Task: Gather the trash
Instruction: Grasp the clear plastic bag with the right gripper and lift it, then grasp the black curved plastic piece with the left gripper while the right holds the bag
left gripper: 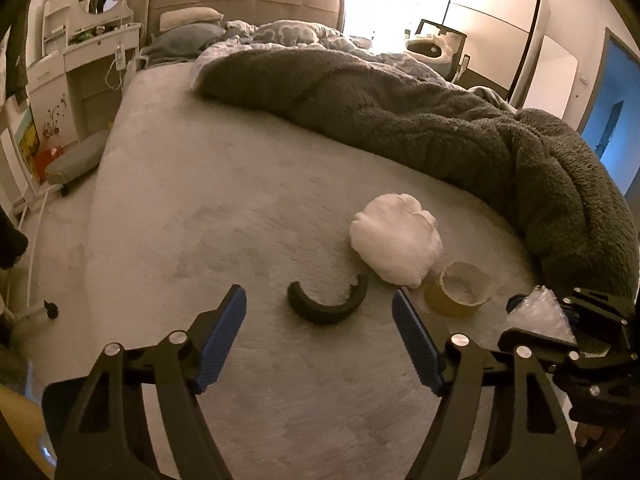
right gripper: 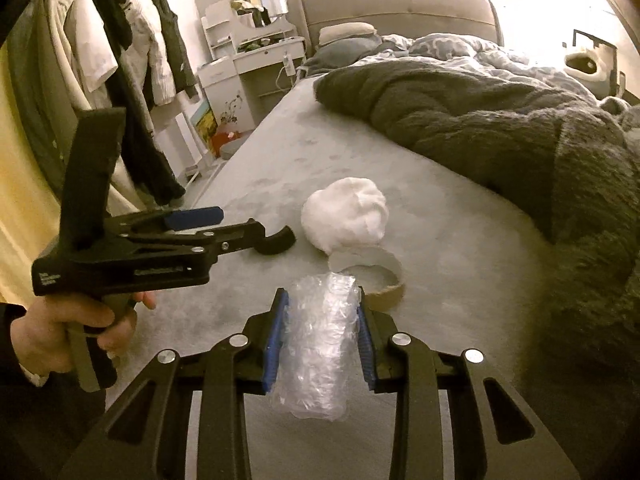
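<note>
My right gripper (right gripper: 321, 294) is shut on a crumpled wad of clear bubble wrap (right gripper: 320, 340), held above the bed's near edge; the same bubble wrap (left gripper: 538, 314) shows at the right of the left wrist view. My left gripper (left gripper: 318, 292) stands open with nothing between its pads, just short of a black curved piece (left gripper: 326, 304) lying on the bed. Right of that piece lie a white crumpled wad (left gripper: 396, 240) and a brown tape roll (left gripper: 458, 290). In the right wrist view a hand holds the left gripper (right gripper: 240, 228) beside the black piece (right gripper: 276, 242).
All of this lies on a grey bed sheet (left gripper: 200, 200). A thick dark blanket (left gripper: 440, 120) is bunched along the right and far side. Left of the bed stand a white vanity desk (left gripper: 80, 60), a low stool (left gripper: 76, 156) and hanging clothes (right gripper: 120, 60).
</note>
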